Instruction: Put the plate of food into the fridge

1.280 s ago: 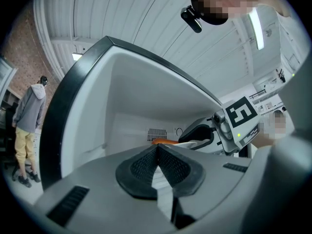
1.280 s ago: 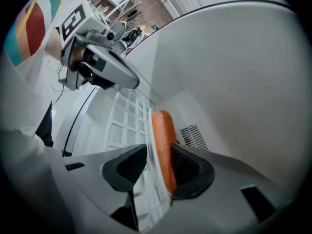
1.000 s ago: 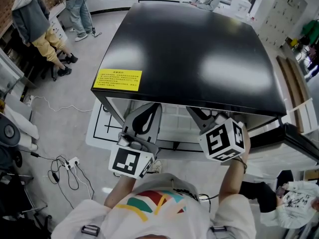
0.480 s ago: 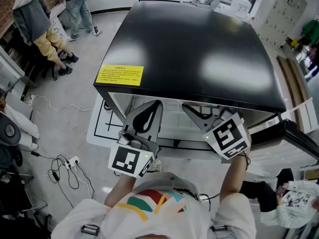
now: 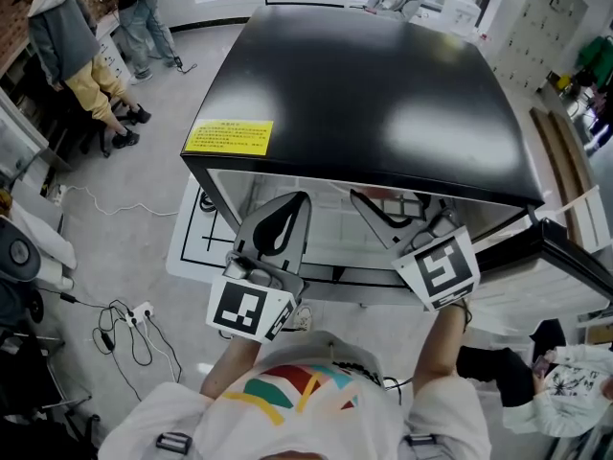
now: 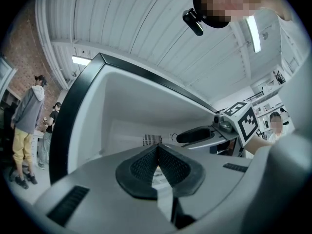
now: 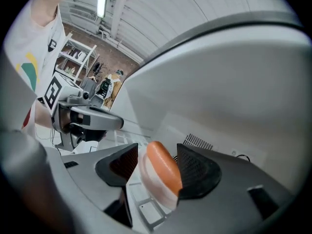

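Your right gripper [image 7: 158, 165] has just been spreading its jaws and now stands at its widest. The plate of food [image 7: 148, 184] lies between the pads rather than pinched by them: a gap shows beside the left pad (the right pad's edge overlaps the sausage [image 7: 163, 167], so contact there is uncertain). In the lower right of the head view, its marker cube [image 5: 439, 271] has rolled since a second ago. That reads as a release. The plate looks set on the white shelf [image 7: 146, 211] inside the fridge [image 5: 383, 84], so the delivery seems all but done, with only your withdrawal left. Your left gripper [image 6: 157, 161], at lower centre of its own view, has its pads pressed together on nothing. Only the right gripper view shows the plate clearly; from the head camera the fridge's black top largely masks it. Only the head view shows the yellow label [image 5: 228, 135] and the bystanders [image 5: 67, 46] at upper left.
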`<move>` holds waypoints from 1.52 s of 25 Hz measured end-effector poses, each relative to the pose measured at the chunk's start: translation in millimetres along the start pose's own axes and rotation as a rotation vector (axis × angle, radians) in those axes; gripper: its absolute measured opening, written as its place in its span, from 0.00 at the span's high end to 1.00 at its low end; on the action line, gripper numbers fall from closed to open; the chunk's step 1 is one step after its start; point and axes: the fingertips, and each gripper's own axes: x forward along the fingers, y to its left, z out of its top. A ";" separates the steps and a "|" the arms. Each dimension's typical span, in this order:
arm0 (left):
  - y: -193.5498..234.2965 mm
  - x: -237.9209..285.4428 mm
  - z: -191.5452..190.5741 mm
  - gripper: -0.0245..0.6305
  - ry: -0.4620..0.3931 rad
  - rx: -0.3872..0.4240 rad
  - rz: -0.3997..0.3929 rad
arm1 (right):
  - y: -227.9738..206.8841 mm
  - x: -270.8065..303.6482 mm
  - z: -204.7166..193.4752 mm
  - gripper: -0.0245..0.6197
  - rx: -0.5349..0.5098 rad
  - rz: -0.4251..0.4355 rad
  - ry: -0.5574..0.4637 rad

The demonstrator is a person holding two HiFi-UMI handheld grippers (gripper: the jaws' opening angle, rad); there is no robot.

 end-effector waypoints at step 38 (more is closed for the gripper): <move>-38.3 -6.0 7.1 0.95 -0.021 0.026 -0.019 | 25.8 -86.5 -13.6 0.96 0.439 -0.445 -0.186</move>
